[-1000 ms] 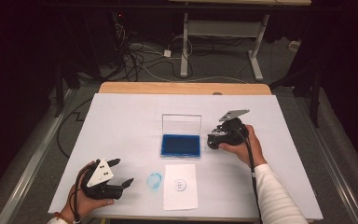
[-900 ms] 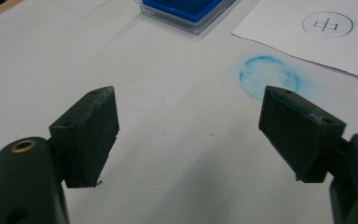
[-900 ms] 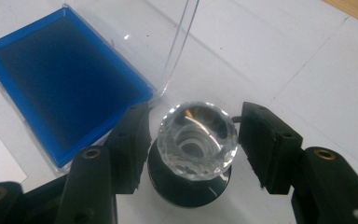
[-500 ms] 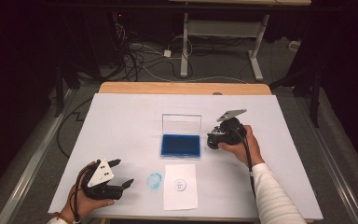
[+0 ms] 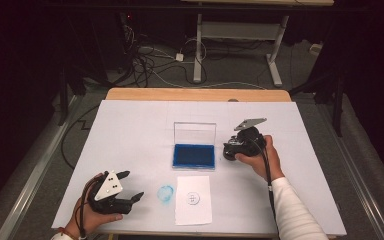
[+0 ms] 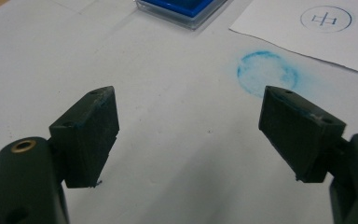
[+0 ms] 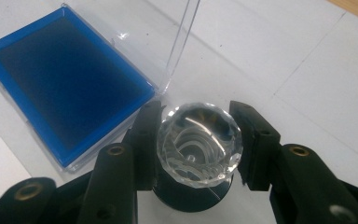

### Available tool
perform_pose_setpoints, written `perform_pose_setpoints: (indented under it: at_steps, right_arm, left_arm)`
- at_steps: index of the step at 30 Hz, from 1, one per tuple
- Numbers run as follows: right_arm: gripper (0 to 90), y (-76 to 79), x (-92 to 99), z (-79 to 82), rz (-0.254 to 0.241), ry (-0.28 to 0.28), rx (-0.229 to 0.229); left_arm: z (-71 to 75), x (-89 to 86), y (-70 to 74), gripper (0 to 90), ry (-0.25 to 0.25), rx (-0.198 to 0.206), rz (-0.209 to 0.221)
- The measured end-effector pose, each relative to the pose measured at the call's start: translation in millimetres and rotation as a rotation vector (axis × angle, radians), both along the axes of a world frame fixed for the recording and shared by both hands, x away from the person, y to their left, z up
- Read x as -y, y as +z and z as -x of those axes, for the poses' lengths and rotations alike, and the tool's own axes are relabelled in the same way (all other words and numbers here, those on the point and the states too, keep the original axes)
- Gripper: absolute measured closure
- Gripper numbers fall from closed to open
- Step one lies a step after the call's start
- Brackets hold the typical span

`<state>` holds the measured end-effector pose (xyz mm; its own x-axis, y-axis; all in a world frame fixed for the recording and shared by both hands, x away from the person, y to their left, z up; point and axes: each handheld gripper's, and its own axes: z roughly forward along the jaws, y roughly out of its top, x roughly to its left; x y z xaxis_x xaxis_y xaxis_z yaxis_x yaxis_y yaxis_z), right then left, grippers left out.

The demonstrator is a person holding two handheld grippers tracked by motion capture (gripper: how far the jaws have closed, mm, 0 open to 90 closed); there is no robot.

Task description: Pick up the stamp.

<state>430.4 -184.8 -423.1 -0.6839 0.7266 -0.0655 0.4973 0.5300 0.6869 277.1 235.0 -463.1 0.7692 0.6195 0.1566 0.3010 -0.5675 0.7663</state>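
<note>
A stamp with a clear faceted knob (image 7: pixel 199 144) on a black base stands on the white table cover, just right of the open blue ink pad (image 5: pixel 194 155). My right gripper (image 7: pixel 198 113) is shut on that knob, one pad pressed to each side. The ink pad (image 7: pixel 67 84) has its clear lid (image 7: pixel 184 42) standing upright behind it. In front of the pad lies a white sheet of paper (image 5: pixel 193 199) with a round blue stamp mark (image 6: pixel 326 18). My left gripper (image 5: pixel 132 186) rests at the near left, open, with nothing between its pads (image 6: pixel 93 133).
A round blue ink smudge (image 5: pixel 166 192) marks the table cover between my left gripper and the paper. The wooden table edge (image 5: pixel 195 94) runs along the far side. Cables and desk legs lie on the floor beyond it.
</note>
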Motion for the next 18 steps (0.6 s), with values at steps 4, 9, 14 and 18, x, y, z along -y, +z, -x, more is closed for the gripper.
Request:
perform_pose_setpoints:
  at_steps: [4, 9, 14, 18]
  right_arm:
    - [56.9, 7.1, 3.0, 8.7, -0.028, 0.010, 0.011]
    - [56.9, 15.8, 9.1, 23.7, -0.084, 0.017, 0.040]
    - [57.0, 19.5, 9.1, 38.7, -0.109, 0.038, 0.064]
    - [57.0, 22.4, 8.8, 47.6, -0.114, 0.052, 0.080]
  left_arm:
    - [0.5, -0.6, 0.7, 19.6, 0.001, 0.004, 0.006]
    - [2.7, -0.7, 2.8, 19.2, 0.001, 0.017, 0.019]
    - [1.8, 1.6, 1.3, 19.2, -0.004, 0.009, 0.011]
    - [2.1, 3.0, 1.0, 19.2, -0.008, 0.010, 0.003]
